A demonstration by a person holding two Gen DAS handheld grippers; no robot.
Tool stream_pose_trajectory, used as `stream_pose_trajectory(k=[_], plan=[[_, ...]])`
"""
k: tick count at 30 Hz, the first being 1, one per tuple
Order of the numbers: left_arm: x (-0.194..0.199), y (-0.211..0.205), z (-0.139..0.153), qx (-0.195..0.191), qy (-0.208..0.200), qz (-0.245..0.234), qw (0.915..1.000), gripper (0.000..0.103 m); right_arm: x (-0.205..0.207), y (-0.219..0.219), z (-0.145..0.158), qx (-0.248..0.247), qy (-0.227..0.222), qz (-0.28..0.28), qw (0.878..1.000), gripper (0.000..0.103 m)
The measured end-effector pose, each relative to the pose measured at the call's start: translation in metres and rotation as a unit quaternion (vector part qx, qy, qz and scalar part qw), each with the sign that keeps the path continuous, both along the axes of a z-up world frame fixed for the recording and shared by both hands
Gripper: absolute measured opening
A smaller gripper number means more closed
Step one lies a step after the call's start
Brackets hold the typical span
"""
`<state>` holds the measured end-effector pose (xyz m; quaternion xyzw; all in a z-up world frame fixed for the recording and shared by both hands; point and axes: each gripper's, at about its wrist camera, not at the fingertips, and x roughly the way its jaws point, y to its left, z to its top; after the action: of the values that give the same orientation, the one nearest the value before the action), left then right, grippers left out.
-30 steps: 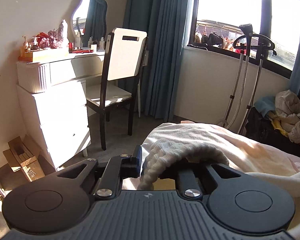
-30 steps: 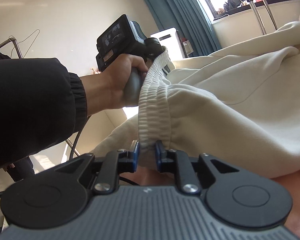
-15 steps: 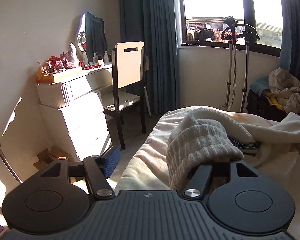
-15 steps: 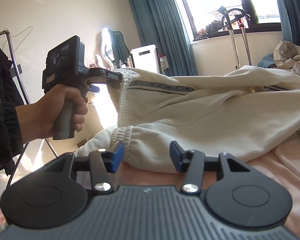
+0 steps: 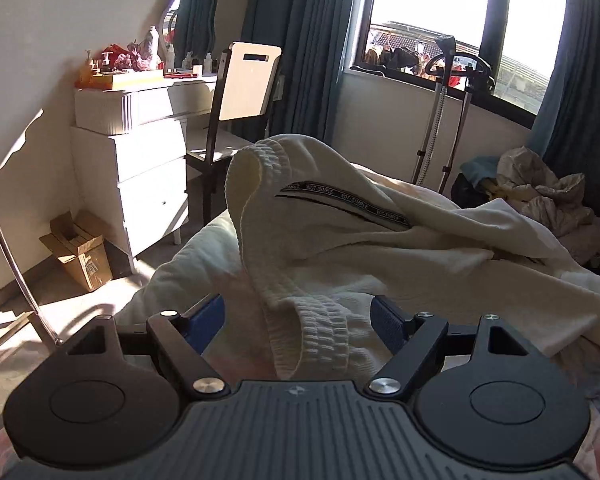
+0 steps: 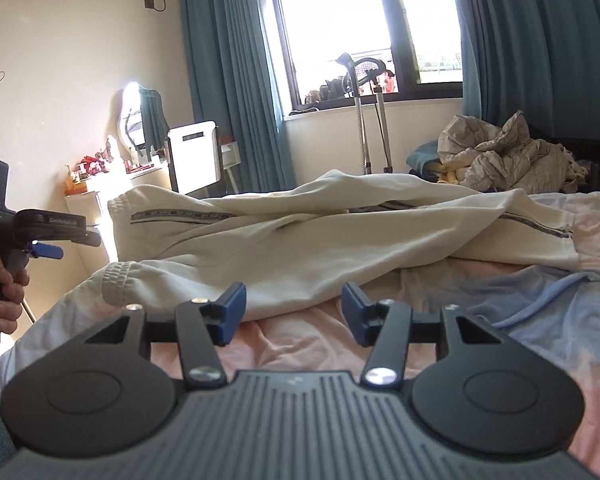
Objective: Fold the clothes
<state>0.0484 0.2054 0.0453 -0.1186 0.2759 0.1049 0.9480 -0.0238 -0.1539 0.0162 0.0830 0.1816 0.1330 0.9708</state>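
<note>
Cream sweatpants lie across the bed, folded lengthwise, one leg on the other, with a black "NOT SIMPLE" side stripe showing. The ribbed waistband rests loose between the spread fingers of my left gripper, which is open. My right gripper is open too, just short of the pants' near edge and holding nothing. In the right wrist view, a hand holds the left gripper at the far left, beside the waistband end.
The bed has a pink sheet and a light blue cloth at the right. A heap of crumpled clothes lies beyond. A chair, white dresser, cardboard box and steamer stand stand off the bed.
Both grippers were shut on the waistband a second ago; both have opened and let it go. The pants have dropped onto the bed and both grippers have drawn back.
</note>
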Motion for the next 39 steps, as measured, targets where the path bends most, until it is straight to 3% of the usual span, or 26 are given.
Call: stream_pose_trajectory(k=[4,9,14,18,28,33,36,39], plan=[[-0.010,-0.020,-0.010,-0.087,0.012,-0.014,0.9960,0.084,0.003,-0.020,-0.015,0.022,0.019,-0.047,0.998,0.054],[-0.005,-0.041,-0.043,-0.167,0.078,-0.001,0.9830,0.084,0.001,-0.036,-0.019,0.039,0.029,-0.079,0.996,0.054],[0.007,-0.041,-0.079,-0.237,0.132,0.032,0.9620,0.084,-0.001,-0.040,-0.023,0.040,0.034,-0.094,0.994,0.054],[0.013,-0.024,-0.098,-0.295,0.122,0.064,0.9455,0.084,0.002,-0.044,-0.029,0.048,0.047,-0.098,0.993,0.056],[0.036,-0.010,-0.100,-0.311,0.069,0.089,0.9438,0.079,0.016,-0.043,-0.046,0.063,0.079,-0.103,0.990,0.057],[0.047,-0.003,-0.105,-0.319,0.060,0.098,0.9409,0.064,0.024,-0.048,-0.051,0.071,0.084,-0.113,0.987,0.058],[0.051,0.003,-0.109,-0.323,0.058,0.099,0.9395,0.052,0.030,-0.054,-0.054,0.080,0.087,-0.123,0.985,0.059],[0.052,0.013,-0.113,-0.345,0.053,0.106,0.9313,0.033,0.036,-0.059,-0.058,0.090,0.092,-0.132,0.983,0.059]])
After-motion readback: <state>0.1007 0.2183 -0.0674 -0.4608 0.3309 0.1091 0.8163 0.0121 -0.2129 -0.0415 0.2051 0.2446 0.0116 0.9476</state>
